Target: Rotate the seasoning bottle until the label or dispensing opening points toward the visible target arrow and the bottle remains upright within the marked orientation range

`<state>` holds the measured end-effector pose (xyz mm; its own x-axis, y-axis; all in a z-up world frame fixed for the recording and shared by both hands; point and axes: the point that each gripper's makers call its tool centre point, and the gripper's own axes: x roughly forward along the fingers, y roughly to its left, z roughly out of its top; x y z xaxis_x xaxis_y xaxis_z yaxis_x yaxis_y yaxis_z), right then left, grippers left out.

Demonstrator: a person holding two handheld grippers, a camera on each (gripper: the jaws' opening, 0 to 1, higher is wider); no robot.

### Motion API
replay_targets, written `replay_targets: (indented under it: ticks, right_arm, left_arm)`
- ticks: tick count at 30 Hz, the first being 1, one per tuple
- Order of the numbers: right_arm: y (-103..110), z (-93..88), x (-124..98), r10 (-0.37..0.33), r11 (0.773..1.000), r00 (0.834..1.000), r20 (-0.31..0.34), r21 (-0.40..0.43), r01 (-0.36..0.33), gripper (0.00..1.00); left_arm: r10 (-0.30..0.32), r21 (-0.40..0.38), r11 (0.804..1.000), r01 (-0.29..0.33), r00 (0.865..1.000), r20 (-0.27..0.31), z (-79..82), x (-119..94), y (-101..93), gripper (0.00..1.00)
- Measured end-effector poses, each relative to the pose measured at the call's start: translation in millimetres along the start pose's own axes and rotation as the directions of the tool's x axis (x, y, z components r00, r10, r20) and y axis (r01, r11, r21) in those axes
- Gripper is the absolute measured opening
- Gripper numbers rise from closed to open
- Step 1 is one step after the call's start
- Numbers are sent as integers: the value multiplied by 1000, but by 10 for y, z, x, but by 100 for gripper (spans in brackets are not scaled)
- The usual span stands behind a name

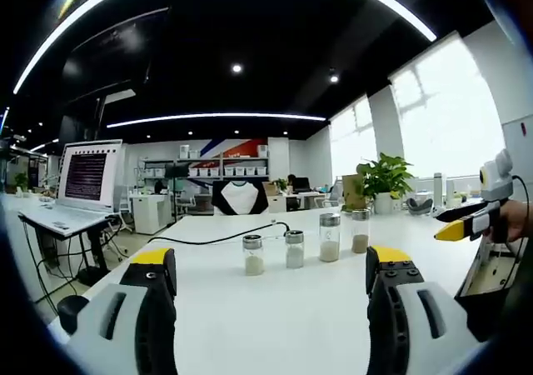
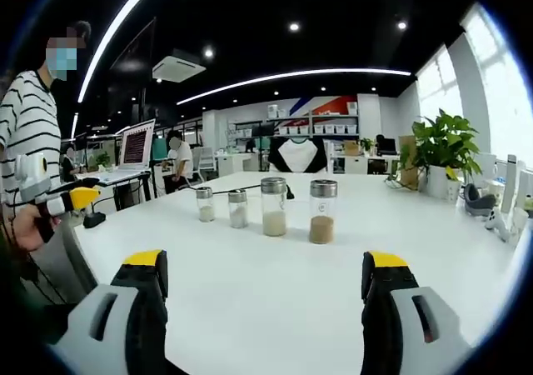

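Note:
Four glass seasoning bottles with metal caps stand upright in a row on the white table (image 1: 275, 317). In the left gripper view they run from a short one with pale powder (image 1: 253, 254), past a second short one (image 1: 294, 248) and a taller one (image 1: 330, 237), to one with brown powder (image 1: 360, 231). The right gripper view shows the same row, with the brown-filled bottle (image 2: 322, 212) nearest and a white-filled one (image 2: 274, 207) beside it. My left gripper (image 1: 271, 267) is open, well short of the bottles. My right gripper (image 2: 265, 262) is open too, with nothing between its jaws.
A laptop (image 1: 87, 179) sits at the table's far left end, and a black cable (image 1: 216, 239) runs behind the bottles. A potted plant (image 2: 441, 150) stands at the far right. A person in a striped shirt (image 2: 29, 133) stands to the left.

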<state>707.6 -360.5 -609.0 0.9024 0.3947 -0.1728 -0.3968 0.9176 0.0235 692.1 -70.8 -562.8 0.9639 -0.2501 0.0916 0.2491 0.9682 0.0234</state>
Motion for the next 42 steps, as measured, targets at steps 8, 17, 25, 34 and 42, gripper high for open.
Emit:
replay_targets:
  ticks: [8, 17, 25, 34, 42]
  right_arm:
    - [-5, 17, -5, 0, 1000, 1000, 3, -4, 0, 99]
    - [-59, -9, -69, -13, 1000, 1000, -1, 9, 13, 99]
    - [-64, -37, -53, -13, 1000, 1000, -11, 22, 13, 99]
    - [-43, -40, 50, -2, 1000, 1000, -16, 14, 2, 99]
    - [5, -40, 127, 20, 1000, 1000, -21, 10, -20, 99]
  left_arm:
    - [-3, -9, 1000, 3, 1000, -1, -15, 1, -1, 100]
    - [-17, -3, 1000, 17, 1000, -12, -21, -18, -56, 100]
    - [-14, 0, 1000, 14, 1000, -13, -2, -26, -34, 100]
    - [-10, -3, 1000, 10, 1000, -10, -20, 19, 11, 100]
    - [-5, -13, 1000, 5, 1000, -8, -30, 59, 15, 100]
